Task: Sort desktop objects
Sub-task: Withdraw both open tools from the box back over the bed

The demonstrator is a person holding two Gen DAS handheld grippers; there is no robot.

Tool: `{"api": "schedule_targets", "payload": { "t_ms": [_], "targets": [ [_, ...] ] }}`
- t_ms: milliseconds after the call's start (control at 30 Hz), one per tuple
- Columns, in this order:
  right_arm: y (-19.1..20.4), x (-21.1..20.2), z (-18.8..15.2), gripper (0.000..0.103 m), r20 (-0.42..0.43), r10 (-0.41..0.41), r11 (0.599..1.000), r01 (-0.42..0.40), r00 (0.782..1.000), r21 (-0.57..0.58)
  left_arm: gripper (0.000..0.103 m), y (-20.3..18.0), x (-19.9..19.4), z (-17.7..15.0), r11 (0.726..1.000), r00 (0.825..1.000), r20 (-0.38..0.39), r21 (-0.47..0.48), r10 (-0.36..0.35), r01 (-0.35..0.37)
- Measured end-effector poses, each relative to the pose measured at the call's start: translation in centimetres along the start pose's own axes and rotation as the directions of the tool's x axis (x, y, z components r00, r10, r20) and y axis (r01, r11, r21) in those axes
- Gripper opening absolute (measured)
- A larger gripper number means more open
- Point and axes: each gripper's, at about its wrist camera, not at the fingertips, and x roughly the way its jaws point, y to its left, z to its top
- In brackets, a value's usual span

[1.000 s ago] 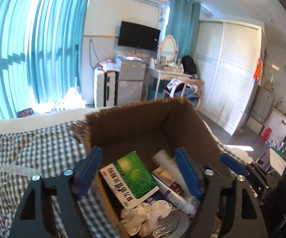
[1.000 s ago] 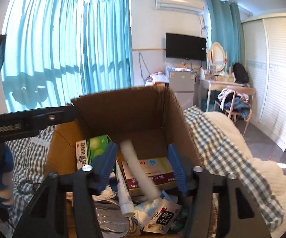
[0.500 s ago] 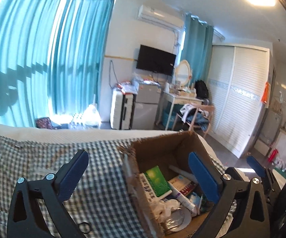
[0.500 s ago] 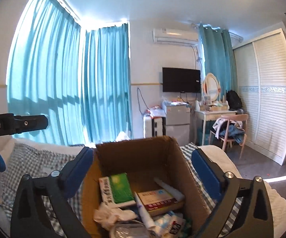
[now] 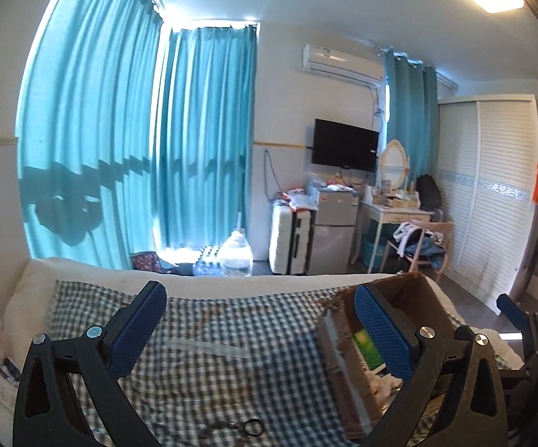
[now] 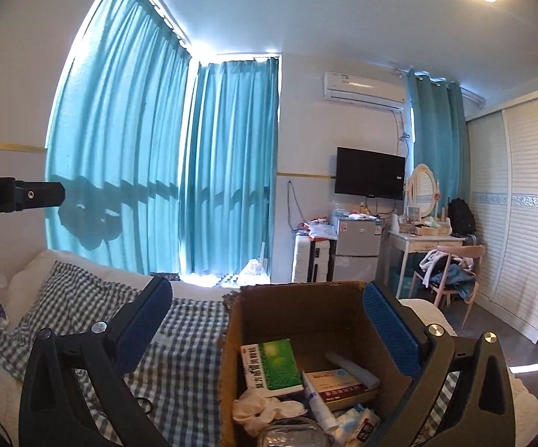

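Cardboard box [image 6: 298, 309] open-topped, brown, green carton [image 6: 272, 363] inside.

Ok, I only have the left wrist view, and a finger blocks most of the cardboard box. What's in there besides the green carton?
Observer: A red and white carton lies right of the green carton in the right wrist view.
Operator: Anything loose?
Observer: A crumpled white tissue sits in front of the green carton.
Operator: Is the right gripper holding anything?
Observer: No, the right gripper is open and grips nothing; it looks into the cardboard box.
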Motion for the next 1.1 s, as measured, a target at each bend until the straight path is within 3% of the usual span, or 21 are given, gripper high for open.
{"api": "schedule_targets", "payload": {
  "t_ms": [300, 700, 1100],
  "targets": [
    [4.4, 0.7, -0.8, 0.103, -0.053, 0.117, 0.992, -0.119, 0.992, -0.034, 0.103, 5.8, -1.1, -2.3, 0.993, 0.996, -0.034, -0.083, 0.081, -0.083],
    [9.7, 3.9, -4.7, 0.103, -0.168, 0.243, 0.961, -0.26, 0.955, -0.09, 0.103, 8.9, 3.9, -8.1, 0.987, 0.972, -0.191, -0.061, 0.136, -0.15],
    [11.8, 9.4, -10.4, 0.099, -0.325, 0.282, 0.942, -0.326, 0.903, -0.086, 0.103, 10.8, 11.1, -15.3, 0.985, 0.916, -0.383, -0.067, 0.12, -0.157]
  ]
}}
